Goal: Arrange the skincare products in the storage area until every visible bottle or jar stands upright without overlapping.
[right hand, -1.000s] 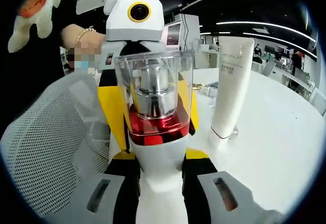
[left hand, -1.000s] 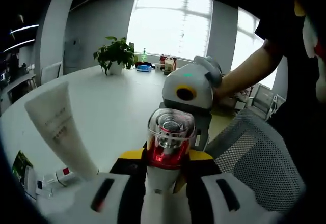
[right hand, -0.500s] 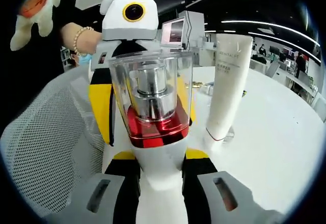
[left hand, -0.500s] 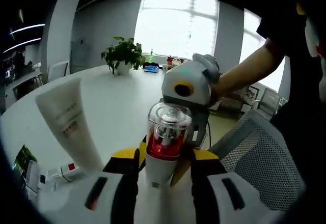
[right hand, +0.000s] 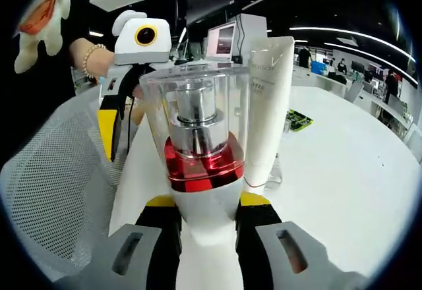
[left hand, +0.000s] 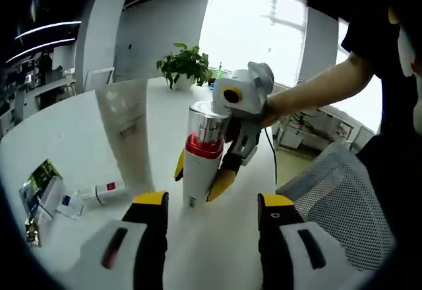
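1. In the right gripper view, the white bottle (right hand: pixel 201 171) hides the right gripper (right hand: pixel 206 221) tips pinching its body; its base is cut off.
2. The left gripper (left hand: pixel 212 201) is spread, holding nothing.
3. The bottle stands upright on the white table (left hand: pixel 66 138), just beside a white tube (left hand: pixel 128 135).
4. Office room; potted plant (left hand: pixel 186 62) by a bright window.

r gripper (right hand: pixel 206 221) jaws clamped on pump bottle (right hand: pixel 201 151); l gripper (left hand: pixel 211 227) jaws apart, empty.

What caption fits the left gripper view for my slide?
Right hand-held gripper clamps the upright pump bottle beside a standing white tube on the table.
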Demonstrator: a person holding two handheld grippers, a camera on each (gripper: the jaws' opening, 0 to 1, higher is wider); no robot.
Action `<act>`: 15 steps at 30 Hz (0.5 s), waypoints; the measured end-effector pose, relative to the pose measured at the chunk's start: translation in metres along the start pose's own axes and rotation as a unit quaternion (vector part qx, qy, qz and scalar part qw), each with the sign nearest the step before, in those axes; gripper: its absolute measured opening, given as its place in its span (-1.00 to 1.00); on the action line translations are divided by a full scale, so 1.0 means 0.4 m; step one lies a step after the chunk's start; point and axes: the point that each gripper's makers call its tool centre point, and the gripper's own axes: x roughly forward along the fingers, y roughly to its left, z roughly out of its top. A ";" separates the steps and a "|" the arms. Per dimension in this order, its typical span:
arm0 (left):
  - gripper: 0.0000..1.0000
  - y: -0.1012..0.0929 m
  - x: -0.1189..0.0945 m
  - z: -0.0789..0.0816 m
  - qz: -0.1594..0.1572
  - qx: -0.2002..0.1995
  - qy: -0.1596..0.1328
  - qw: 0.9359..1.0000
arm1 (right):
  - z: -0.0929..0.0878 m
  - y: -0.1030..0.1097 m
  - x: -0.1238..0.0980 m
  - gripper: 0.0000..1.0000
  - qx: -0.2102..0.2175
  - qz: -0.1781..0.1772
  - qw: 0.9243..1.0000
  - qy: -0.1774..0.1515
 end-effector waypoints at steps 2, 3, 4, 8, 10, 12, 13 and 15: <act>0.05 0.011 -0.012 -0.013 0.012 -0.008 0.002 1.000 | 0.000 -0.017 -0.002 -0.39 -0.001 0.000 1.000 -0.001; 0.09 0.013 -0.017 -0.019 0.016 -0.015 0.005 1.000 | 0.000 -0.029 -0.002 -0.39 -0.001 -0.002 1.000 0.000; 0.12 0.017 -0.023 -0.028 0.022 -0.024 0.009 0.999 | -0.001 -0.038 -0.004 -0.39 0.000 -0.003 1.000 0.001; 0.20 0.033 -0.044 -0.049 0.039 -0.034 0.011 0.999 | 0.000 -0.069 -0.007 -0.39 0.000 -0.003 1.000 0.000; 0.21 0.039 -0.053 -0.055 0.045 -0.039 0.011 0.998 | 0.001 -0.083 -0.006 -0.39 -0.002 -0.003 1.000 0.001; 0.23 0.044 -0.061 -0.059 0.052 -0.044 0.010 0.998 | 0.003 -0.094 -0.004 -0.39 -0.004 0.001 1.000 0.001; 0.24 0.045 -0.064 -0.061 0.054 -0.046 0.010 0.997 | 0.004 -0.098 -0.003 -0.39 -0.004 0.002 1.000 0.001; 0.25 0.049 -0.070 -0.064 0.059 -0.049 0.008 0.997 | 0.007 -0.105 0.000 -0.39 -0.006 0.006 1.000 0.000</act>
